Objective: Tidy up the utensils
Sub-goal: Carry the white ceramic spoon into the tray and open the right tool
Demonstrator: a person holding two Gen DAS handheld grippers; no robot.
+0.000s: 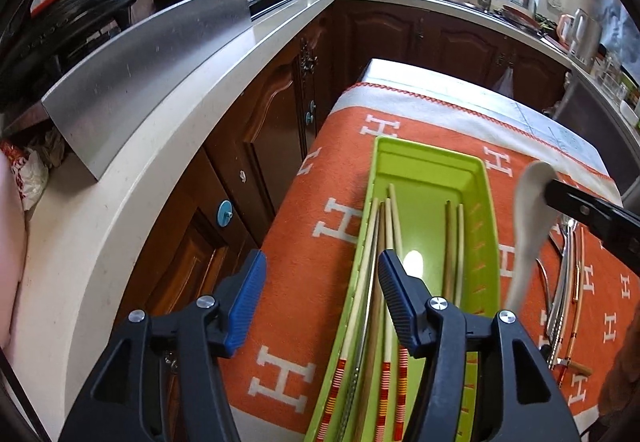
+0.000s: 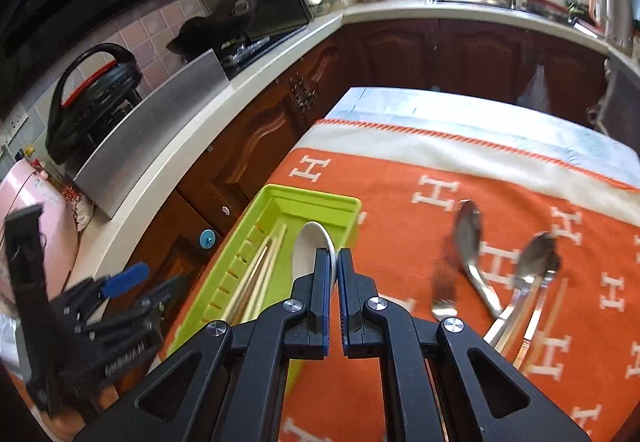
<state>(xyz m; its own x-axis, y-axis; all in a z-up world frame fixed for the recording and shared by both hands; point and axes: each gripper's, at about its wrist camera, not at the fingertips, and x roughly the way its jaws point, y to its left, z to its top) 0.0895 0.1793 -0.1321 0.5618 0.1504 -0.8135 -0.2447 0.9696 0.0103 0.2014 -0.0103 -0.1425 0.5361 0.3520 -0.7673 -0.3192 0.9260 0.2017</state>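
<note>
While metal spoons (image 2: pixel 472 254) and a fork (image 2: pixel 442 296) lie on the orange patterned cloth (image 2: pixel 400 202) covering the bench, wooden chopsticks (image 1: pixel 384 282) fill the green plastic tray (image 1: pixel 476 178); left hand-held gripper (image 1: pixel 322 274) gapes empty above them, right hand-held gripper (image 2: pixel 337 262) pinches a white ceramic spoon (image 1: pixel 528 226) over the tray

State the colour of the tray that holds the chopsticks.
The tray is lime green, and the left wrist view shows it best.

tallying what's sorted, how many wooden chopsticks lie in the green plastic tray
5 visible: three wooden chopsticks along the left side of the green plastic tray, two toward its right. The left gripper may hide more.
</note>
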